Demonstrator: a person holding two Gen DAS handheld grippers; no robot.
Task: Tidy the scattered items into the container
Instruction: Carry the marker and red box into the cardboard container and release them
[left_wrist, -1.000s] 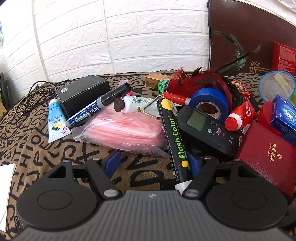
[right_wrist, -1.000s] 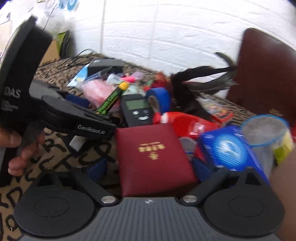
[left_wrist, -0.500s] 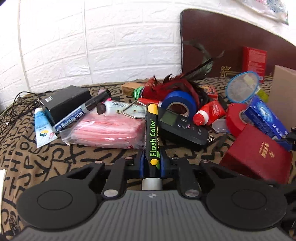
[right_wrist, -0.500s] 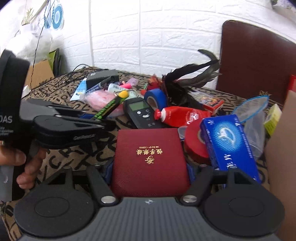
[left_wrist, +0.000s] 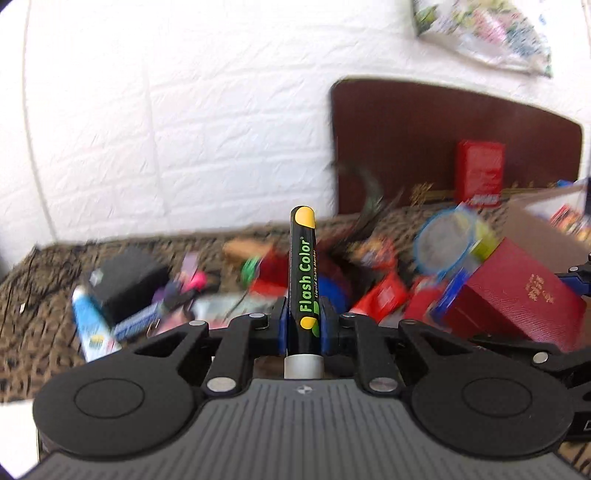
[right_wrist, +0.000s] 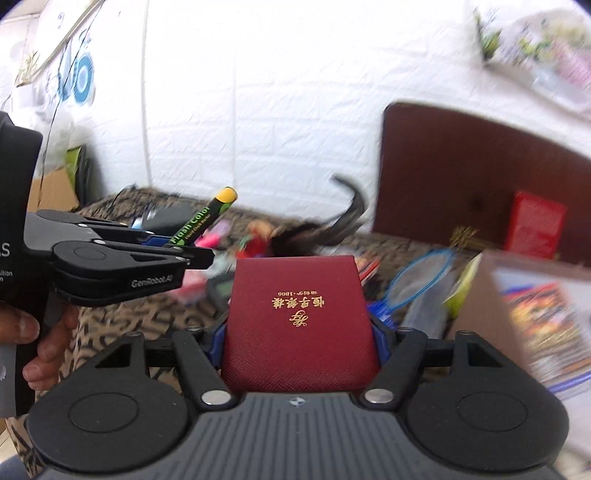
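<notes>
My left gripper (left_wrist: 303, 323) is shut on a black Flash Color marker (left_wrist: 303, 273) with a yellow cap, held up off the table; it also shows in the right wrist view (right_wrist: 201, 221). My right gripper (right_wrist: 299, 332) is shut on a dark red booklet case (right_wrist: 297, 314) with gold characters, lifted above the pile; it shows at the right of the left wrist view (left_wrist: 517, 295). A cardboard box (right_wrist: 535, 314) with items inside stands at the right. Scattered items lie blurred on the patterned cloth (left_wrist: 44, 332).
A black box (left_wrist: 125, 277), a blue-white tube (left_wrist: 86, 325), blue tape (left_wrist: 334, 291), red bottles, a blue-rimmed strainer (left_wrist: 443, 240) and dark feathers (right_wrist: 343, 221) lie in the pile. A brown headboard (left_wrist: 424, 147) and white brick wall stand behind.
Both grippers have risen from the table with their loads, the marker and the red case. The views tilted upward and the cardboard box came into view at the right.
</notes>
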